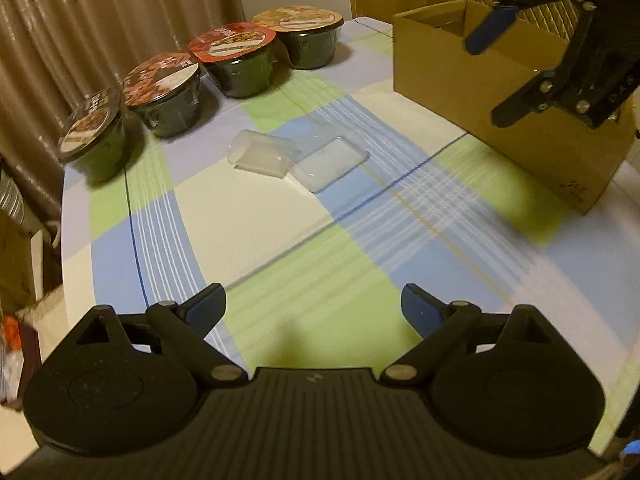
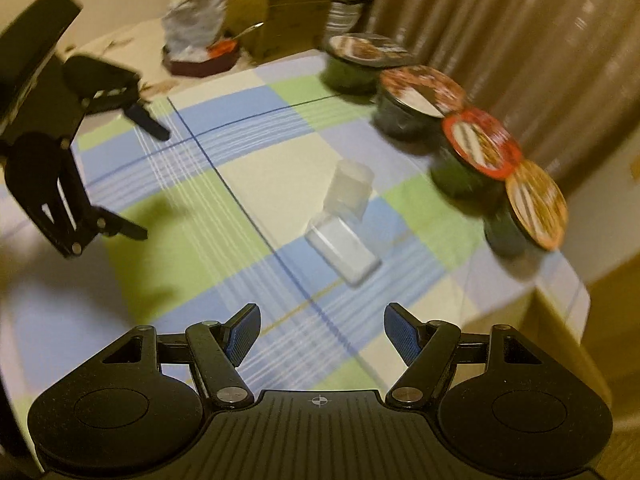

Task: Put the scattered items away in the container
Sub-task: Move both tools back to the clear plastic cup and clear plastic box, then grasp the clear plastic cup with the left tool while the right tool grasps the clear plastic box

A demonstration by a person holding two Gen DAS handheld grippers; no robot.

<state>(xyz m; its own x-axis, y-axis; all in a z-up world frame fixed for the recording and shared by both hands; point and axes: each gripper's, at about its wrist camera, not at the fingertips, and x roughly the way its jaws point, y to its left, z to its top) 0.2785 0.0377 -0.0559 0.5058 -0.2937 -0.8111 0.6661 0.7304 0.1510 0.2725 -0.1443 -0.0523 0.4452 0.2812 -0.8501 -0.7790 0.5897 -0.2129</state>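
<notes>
From the left wrist, the left tool (image 1: 314, 308) hangs spread and empty over the checked cloth of the tabletop (image 1: 248, 216). Four round, dark noodle bowls (image 1: 236, 60) with printed foil lids line the far left; their lettering is too small to read. Mid-table lies a clear plastic hinged box (image 1: 298, 158), open. A brown cardboard box (image 1: 472, 80) stands far right, its print illegible.

From the right wrist, the right tool (image 2: 322, 332) is spread, holding nothing; the plastic box (image 2: 344, 220) lies ahead, blurred.
</notes>
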